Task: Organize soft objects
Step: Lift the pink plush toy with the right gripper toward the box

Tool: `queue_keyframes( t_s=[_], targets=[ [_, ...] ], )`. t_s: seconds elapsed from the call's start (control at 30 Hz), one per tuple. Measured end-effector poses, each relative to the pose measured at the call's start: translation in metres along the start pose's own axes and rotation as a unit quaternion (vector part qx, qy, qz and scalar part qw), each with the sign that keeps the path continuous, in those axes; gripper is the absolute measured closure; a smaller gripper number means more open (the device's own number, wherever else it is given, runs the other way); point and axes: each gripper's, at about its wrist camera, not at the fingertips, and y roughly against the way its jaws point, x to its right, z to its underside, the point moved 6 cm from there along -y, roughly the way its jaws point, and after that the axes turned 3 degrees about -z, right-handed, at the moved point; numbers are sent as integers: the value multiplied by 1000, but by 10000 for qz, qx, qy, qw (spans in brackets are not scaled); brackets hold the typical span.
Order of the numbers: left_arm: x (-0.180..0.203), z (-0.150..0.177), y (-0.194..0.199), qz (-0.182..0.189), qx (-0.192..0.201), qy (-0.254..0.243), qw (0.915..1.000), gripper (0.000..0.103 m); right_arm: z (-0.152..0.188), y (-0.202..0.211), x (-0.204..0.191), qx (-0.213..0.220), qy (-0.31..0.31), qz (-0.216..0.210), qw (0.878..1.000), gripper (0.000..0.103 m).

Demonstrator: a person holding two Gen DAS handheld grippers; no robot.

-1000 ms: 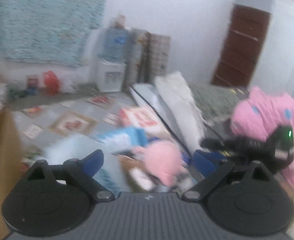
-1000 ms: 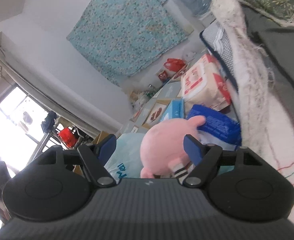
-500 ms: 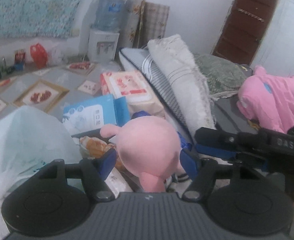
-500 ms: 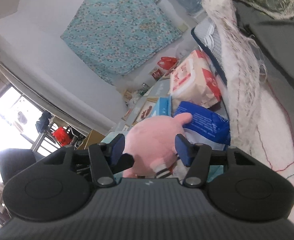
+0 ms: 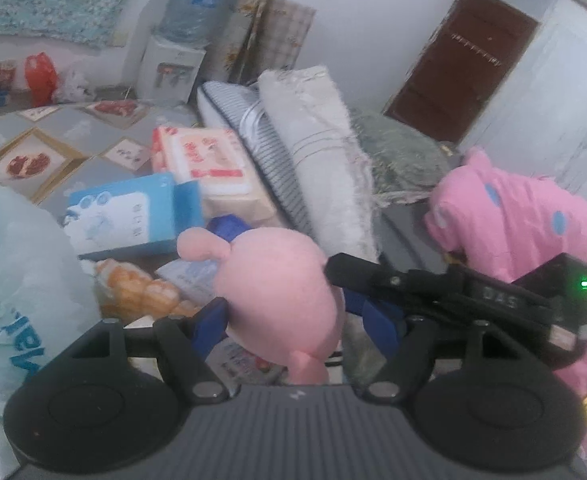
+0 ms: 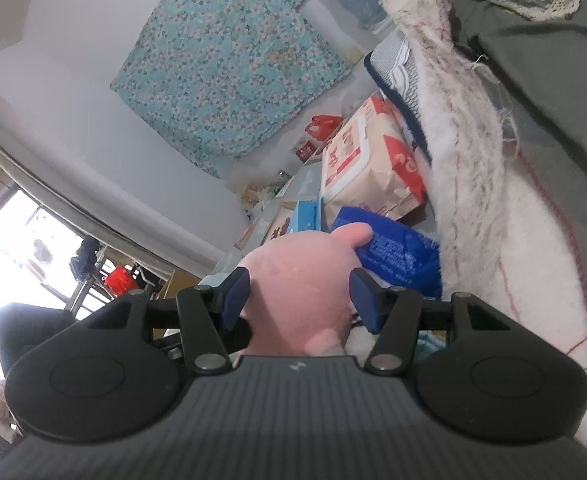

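A small pink plush toy [image 5: 281, 296] sits between the blue fingers of my left gripper [image 5: 293, 324], which presses its sides. My right gripper [image 6: 297, 300] also has its blue fingers against the same pink plush [image 6: 301, 280]; its black body crosses the left wrist view [image 5: 453, 292]. A large pink plush with blue spots [image 5: 533, 216] lies to the right on the bed.
Folded white blanket [image 5: 317, 152] and striped pillow [image 5: 249, 136] lie along the bed edge. Tissue packs [image 5: 205, 160], a blue box [image 5: 125, 212], a blue packet [image 6: 393, 252] and a pale plastic bag [image 5: 9, 280] lie around. A water dispenser [image 5: 177, 64] stands at the wall.
My left gripper swung in around the small pink plush and narrowed on it. My right gripper's fingers closed inward against the same plush and lifted it slightly.
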Motion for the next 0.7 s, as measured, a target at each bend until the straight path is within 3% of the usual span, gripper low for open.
queue_keyframes(
  t_s=[0.3,0.5,0.6,0.7],
  targets=[
    [25,0,10,-7,572,-343,9978,30,-7,5,20,75,-679,-476,9965,48],
    [45,-1,58,-172,1103,-714,9912,26,-7,15,-2,-6,-791,-1002,9918,45],
    [56,1,87,-421,1422,-881,9850,24,0,12,-14,-265,-1094,-1533,9818,38],
    [61,6,92,-666,1475,-970,9820,31,11,-2,-13,-599,-1527,-1976,9664,29]
  ],
)
